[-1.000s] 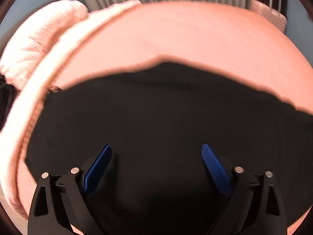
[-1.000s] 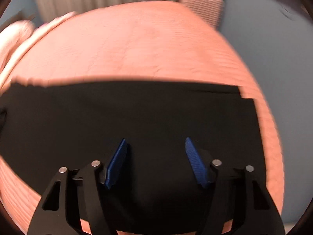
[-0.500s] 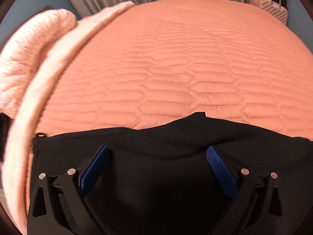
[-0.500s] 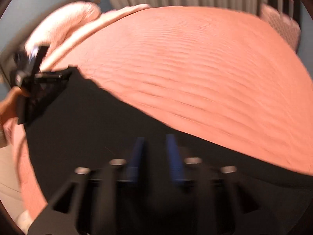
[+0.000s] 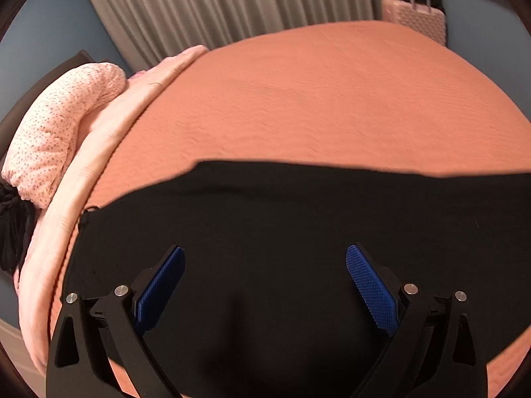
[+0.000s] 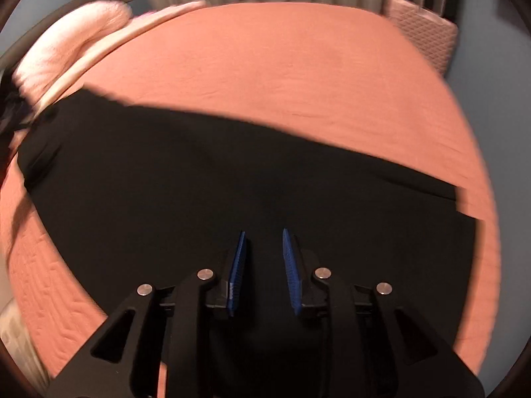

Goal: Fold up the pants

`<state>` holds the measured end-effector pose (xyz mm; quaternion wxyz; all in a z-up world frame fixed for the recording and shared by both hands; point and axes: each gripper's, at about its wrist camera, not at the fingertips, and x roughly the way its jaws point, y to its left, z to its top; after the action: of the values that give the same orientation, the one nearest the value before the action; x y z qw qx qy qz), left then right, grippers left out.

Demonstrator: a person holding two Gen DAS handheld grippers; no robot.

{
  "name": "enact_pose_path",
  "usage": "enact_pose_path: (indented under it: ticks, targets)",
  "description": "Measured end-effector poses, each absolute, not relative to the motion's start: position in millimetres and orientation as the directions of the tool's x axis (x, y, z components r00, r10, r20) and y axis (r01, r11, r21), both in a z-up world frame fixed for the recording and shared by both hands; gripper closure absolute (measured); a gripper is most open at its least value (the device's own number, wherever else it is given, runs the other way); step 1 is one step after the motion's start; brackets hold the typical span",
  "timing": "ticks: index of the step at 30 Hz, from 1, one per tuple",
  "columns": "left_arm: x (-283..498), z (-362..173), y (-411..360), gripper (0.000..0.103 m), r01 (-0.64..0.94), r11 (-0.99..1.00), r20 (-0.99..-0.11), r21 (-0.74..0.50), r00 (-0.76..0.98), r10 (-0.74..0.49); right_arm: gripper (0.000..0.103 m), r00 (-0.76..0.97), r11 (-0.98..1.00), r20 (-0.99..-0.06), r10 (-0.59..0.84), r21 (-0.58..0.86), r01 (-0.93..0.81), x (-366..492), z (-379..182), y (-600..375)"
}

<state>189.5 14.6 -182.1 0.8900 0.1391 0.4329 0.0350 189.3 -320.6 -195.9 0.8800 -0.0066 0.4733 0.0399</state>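
On the bed (image 5: 332,99), with its salmon quilted cover, my black pants (image 5: 282,232) lie spread flat across the near side, stretching from the pale pink folded blanket (image 5: 99,152) on my left toward the bed's right edge. A second ago both views were close over the cloth and it filled most of them; now I have drawn back and up, and far more bare cover shows beyond the pants' far edge, along with the grey curtain (image 5: 232,6) and the pink suitcase (image 6: 424,36) at the far corner. The spotted pillow (image 5: 56,132) sits beyond the blanket. My left tongs (image 5: 265,285) hang spread wide over the cloth, gripping nothing, much as they did before. My right tongs (image 6: 264,265) are the real change — a second ago they gaped, and now the blue pads (image 6: 237,272) stand close together with a narrow gap left; nothing shows between them, so I judge them nearly clenched on air and not on fabric. The right view is smeared, so that hand is likely mid-swing. I read this as a pause between folds — the pants lie smoothed in one long band, and the next crease is not yet started.
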Motion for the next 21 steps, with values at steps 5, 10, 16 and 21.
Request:
enact_pose_path:
  ticks: [5,10,16,21]
  targets:
    - [168,-198,-30,0.006,0.099,0.942,-0.758,0.319,0.623,0.192,0.059,0.573,0.988,-0.816,0.070,-0.024,-0.155,217,-163,-340]
    - [161,-202,-60,0.006,0.113,0.943,-0.773,0.314,0.607,0.185,0.061,0.440,0.918,-0.895,0.068,-0.117,-0.378,234,-202,-338]
    - [152,-203,-92,0.006,0.163,0.923,-0.766,0.348,0.617,0.180,0.102,0.524,0.936,-0.851,0.038,-0.154,-0.317,248,-192,-401]
    - [152,-208,-106,0.006,0.206,0.901,-0.765,0.383,0.617,0.184,0.099,0.592,0.989,-0.806,-0.007,-0.095,-0.116,216,-170,-441]
